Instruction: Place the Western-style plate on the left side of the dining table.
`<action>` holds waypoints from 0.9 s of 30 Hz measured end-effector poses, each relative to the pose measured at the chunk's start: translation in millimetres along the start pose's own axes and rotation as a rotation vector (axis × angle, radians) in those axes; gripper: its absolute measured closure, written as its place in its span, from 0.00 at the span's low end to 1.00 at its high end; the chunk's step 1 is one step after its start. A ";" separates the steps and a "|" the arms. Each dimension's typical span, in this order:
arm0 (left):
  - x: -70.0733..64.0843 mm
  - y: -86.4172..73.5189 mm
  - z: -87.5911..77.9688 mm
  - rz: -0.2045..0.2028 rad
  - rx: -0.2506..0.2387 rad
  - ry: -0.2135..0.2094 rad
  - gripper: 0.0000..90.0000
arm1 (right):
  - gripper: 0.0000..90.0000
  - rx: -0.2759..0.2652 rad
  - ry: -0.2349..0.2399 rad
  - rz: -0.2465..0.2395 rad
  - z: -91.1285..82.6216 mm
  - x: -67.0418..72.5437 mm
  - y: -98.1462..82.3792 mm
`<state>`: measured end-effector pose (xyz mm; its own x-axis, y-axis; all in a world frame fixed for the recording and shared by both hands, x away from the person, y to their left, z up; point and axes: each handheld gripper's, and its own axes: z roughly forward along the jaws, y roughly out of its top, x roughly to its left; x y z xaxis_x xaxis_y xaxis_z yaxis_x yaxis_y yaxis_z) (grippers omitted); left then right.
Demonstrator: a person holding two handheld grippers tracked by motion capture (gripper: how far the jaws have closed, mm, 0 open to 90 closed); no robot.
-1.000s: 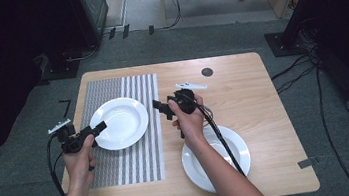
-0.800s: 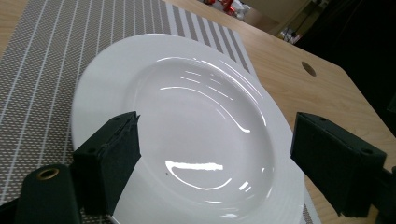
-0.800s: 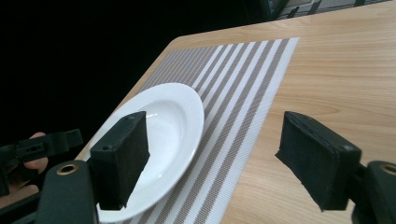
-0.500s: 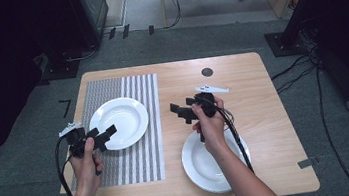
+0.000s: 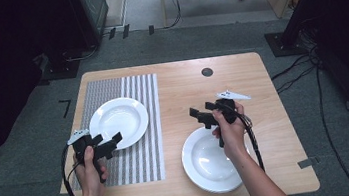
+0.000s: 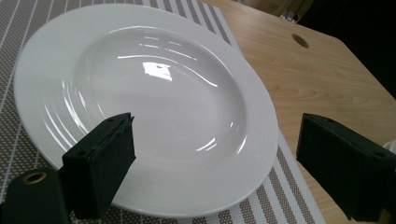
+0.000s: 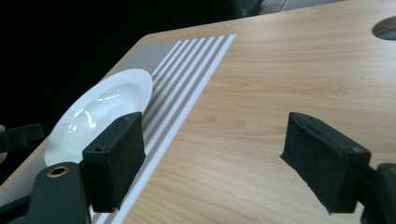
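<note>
High view: the left hand-held gripper (image 5: 109, 143), jaws spread with nothing between them after opening, hovers at the near rim of the round white ceramic plate (image 5: 117, 121) on the grey striped placemat (image 5: 141, 155). The right hand-held gripper (image 5: 201, 117), also just widened and holding nothing, sits above a second white plate (image 5: 206, 164), partly hidden by the person's forearm on the wooden table (image 5: 181, 84).

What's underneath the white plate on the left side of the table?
The left plate lies on a striped placemat, whose stripes show around its far, right and near rim. The mat directly beneath is covered by the plate. The open left gripper hovers at its near rim.
</note>
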<state>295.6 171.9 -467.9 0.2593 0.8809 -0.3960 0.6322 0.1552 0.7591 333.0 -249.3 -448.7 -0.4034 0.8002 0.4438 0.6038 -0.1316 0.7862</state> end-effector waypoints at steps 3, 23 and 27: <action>-4.1 -7.5 -1.4 0.013 0.006 0.012 0.13 | 0.23 0.001 -0.012 -0.005 -6.8 -7.6 -4.8; 8.6 -47.7 -20.9 0.058 0.028 0.127 0.13 | 0.23 -0.011 -0.114 0.025 -64.6 -65.6 -35.3; 14.3 -51.3 -24.7 0.064 0.031 0.152 0.13 | 0.23 -0.010 -0.138 0.038 -75.5 -76.9 -42.8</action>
<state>248.8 187.6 -499.7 0.1877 0.9466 -0.2623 0.6407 0.0844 0.7632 286.3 -349.4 -484.0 -0.2818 0.8673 0.4102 0.6098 -0.1681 0.7745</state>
